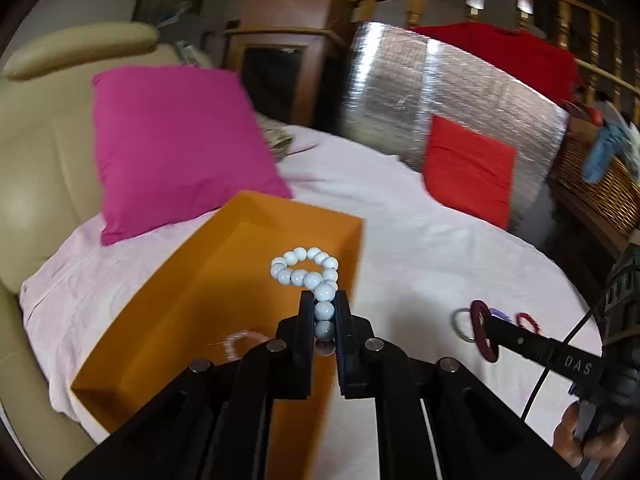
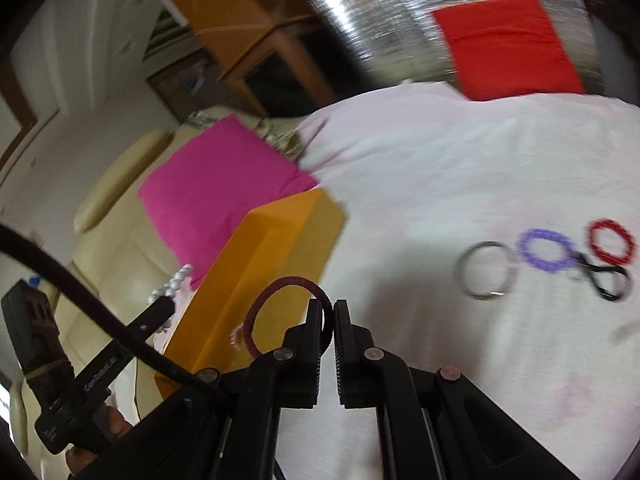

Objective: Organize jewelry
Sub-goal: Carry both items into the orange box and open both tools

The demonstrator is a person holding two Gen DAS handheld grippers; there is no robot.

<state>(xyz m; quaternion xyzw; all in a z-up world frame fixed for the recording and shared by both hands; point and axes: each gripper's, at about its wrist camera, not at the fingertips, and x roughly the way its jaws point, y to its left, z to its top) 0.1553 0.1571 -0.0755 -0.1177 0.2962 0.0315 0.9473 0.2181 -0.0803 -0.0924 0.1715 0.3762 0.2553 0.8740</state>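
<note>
My left gripper [image 1: 324, 308] is shut on a white bead bracelet [image 1: 308, 270] and holds it over the right rim of the open orange box [image 1: 192, 304]. A pale pink bracelet [image 1: 240, 342] lies inside the box. My right gripper [image 2: 329, 312] is shut on a dark maroon ring bracelet [image 2: 260, 308], raised beside the orange box [image 2: 276, 256]. It shows in the left wrist view [image 1: 486, 332] too. On the white cloth [image 2: 440, 184] lie a silver bangle [image 2: 486, 270], a purple bracelet [image 2: 546, 250], a red bracelet [image 2: 610, 242] and a black loop [image 2: 610, 280].
A magenta cushion [image 1: 172, 144] leans behind the box against a cream sofa [image 1: 36, 168]. A silver foil panel [image 1: 440, 92] with a red cushion [image 1: 468, 168] stands at the far edge of the cloth. A wicker basket [image 1: 600, 184] is at the right.
</note>
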